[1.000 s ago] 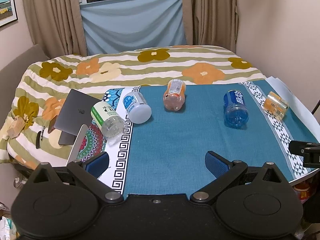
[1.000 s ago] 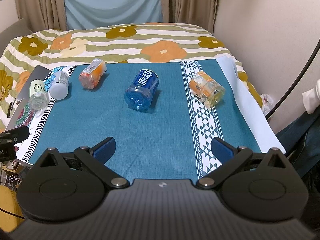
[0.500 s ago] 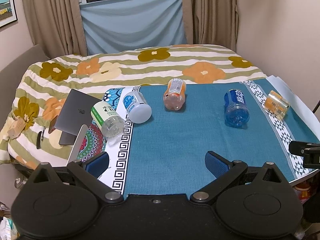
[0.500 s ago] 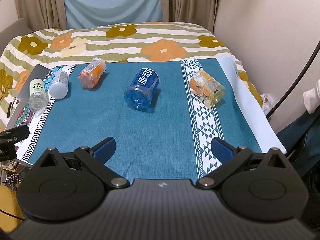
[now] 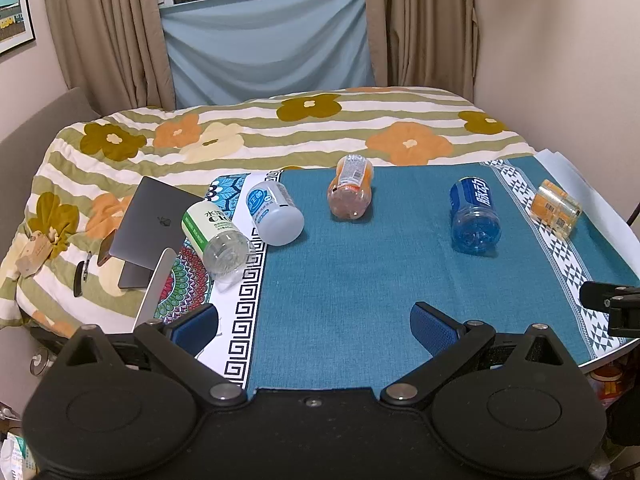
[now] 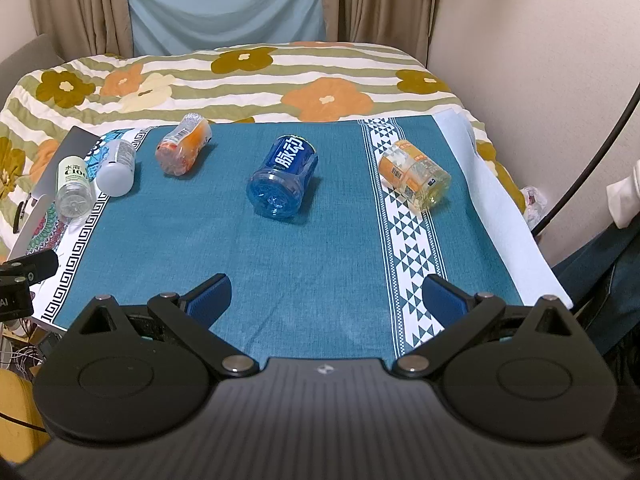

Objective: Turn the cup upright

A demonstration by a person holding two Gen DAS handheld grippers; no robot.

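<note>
Several cut-bottle cups lie on their sides on a teal cloth (image 5: 360,280): a green-label clear one (image 5: 218,238), a white-blue one (image 5: 274,214), an orange one (image 5: 351,192), a blue one (image 5: 474,216) and a yellow-orange one (image 5: 556,208). The right wrist view shows the same row: green-label (image 6: 73,192), white (image 6: 116,162), orange (image 6: 183,146), blue (image 6: 282,178), yellow-orange (image 6: 414,176). My left gripper (image 5: 314,322) is open and empty above the cloth's near edge. My right gripper (image 6: 326,298) is open and empty, well short of the blue cup.
A grey laptop (image 5: 154,220) and a silver device (image 5: 154,286) lie left of the cloth on a flowered bedspread (image 5: 280,132). A wall stands on the right. The right gripper's tip (image 5: 608,302) shows at the right edge.
Both views have shifted very slightly; the cups sit a touch lower in frame. Nothing on the cloth has moved. Both grippers stay open.
</note>
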